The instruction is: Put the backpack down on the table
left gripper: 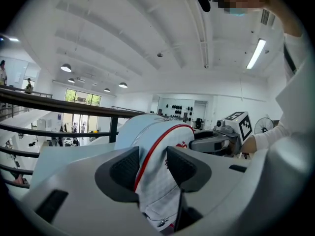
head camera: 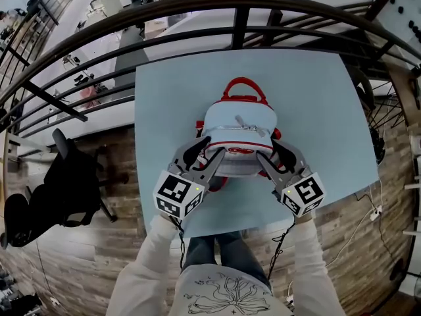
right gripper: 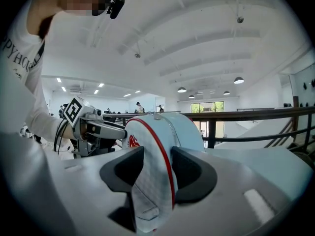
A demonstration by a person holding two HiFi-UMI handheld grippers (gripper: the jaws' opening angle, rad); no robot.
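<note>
Red-trimmed pale blue backpack point(head camera: 237, 133) seated on light blue table point(head camera: 164, 97); my left gripper point(head camera: 206, 153) and right gripper point(head camera: 273, 155), jaws spread, should retreat straight, snag-free

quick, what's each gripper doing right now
left gripper: open, one side of the backpack between its jaws
right gripper: open, the backpack's other side between its jaws

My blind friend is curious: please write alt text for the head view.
A pale blue fabric backpack with red trim rests on a light blue table, its sides between the open jaws of a person's left gripper and right gripper.
</note>
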